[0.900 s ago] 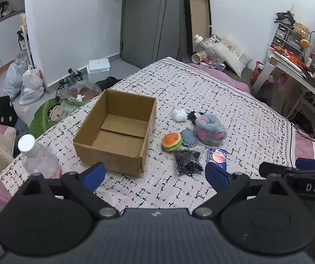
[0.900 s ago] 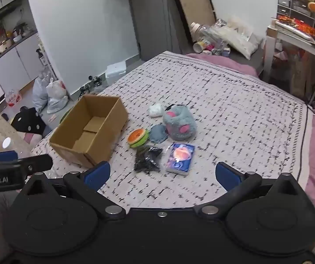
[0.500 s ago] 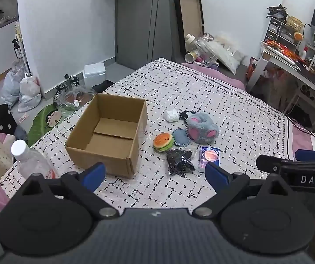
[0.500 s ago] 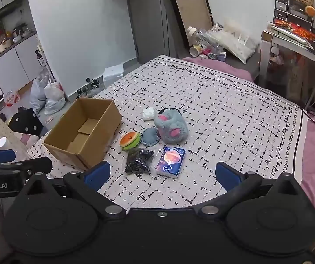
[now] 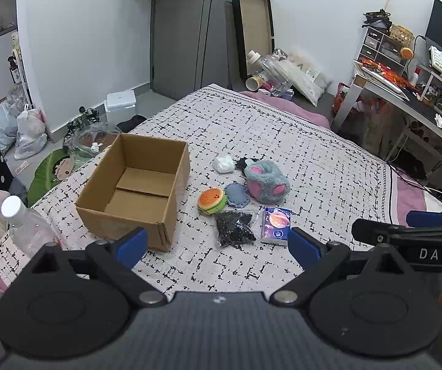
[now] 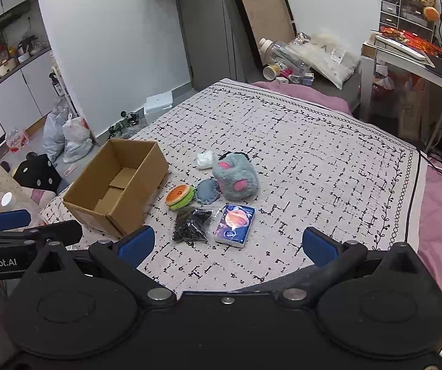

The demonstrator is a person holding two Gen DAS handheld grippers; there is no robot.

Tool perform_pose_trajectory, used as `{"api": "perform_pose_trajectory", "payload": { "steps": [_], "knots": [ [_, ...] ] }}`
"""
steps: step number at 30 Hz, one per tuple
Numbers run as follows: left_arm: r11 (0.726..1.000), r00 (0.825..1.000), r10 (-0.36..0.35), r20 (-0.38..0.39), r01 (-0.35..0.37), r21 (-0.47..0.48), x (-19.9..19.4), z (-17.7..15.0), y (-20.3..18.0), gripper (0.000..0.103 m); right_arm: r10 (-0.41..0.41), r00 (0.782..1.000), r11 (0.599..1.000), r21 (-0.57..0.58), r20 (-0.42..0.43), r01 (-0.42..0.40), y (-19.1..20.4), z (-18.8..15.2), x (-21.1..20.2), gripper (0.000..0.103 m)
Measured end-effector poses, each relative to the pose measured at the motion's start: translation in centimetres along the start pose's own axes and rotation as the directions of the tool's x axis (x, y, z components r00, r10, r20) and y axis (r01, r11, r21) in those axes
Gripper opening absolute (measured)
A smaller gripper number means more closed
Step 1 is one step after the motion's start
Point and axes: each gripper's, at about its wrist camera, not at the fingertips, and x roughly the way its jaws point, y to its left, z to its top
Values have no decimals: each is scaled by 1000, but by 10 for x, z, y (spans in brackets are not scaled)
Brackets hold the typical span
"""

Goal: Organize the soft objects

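An open cardboard box [image 5: 134, 185] [image 6: 116, 182] stands on the patterned bedspread. Right of it lies a cluster: a grey-and-pink plush [image 5: 265, 182] [image 6: 236, 180], a burger-shaped toy [image 5: 211, 200] [image 6: 179, 196], a blue round pad [image 5: 235, 194] [image 6: 208, 190], a white soft lump [image 5: 223, 164] [image 6: 205, 159], a clear bag of black bits [image 5: 233, 229] [image 6: 191, 225] and a blue tissue pack [image 5: 276, 225] [image 6: 235, 225]. My left gripper [image 5: 216, 245] hovers open near the bed's front edge, short of the cluster. My right gripper [image 6: 227, 245] is open too, nothing between its fingers.
A clear bottle [image 5: 25, 228] stands at the front left beside the bed. Bags and clutter lie on the floor to the left [image 5: 26, 135]. A desk [image 5: 406, 92] with a keyboard is at the right. Bottles and a framed board lean against the far wall [image 6: 264, 21].
Both grippers have pulled back and risen, so the box and the cluster look smaller and farther away. Nothing on the bed has moved. Both pairs of jaws stay wide.
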Motion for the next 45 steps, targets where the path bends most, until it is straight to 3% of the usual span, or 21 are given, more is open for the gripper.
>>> {"api": "perform_pose_trajectory", "payload": {
  "steps": [45],
  "knots": [
    [999, 999, -3, 48, 1, 45, -39, -14, -33, 96, 17, 999, 999, 30, 45, -18, -17, -11, -35, 103]
  ]
}}
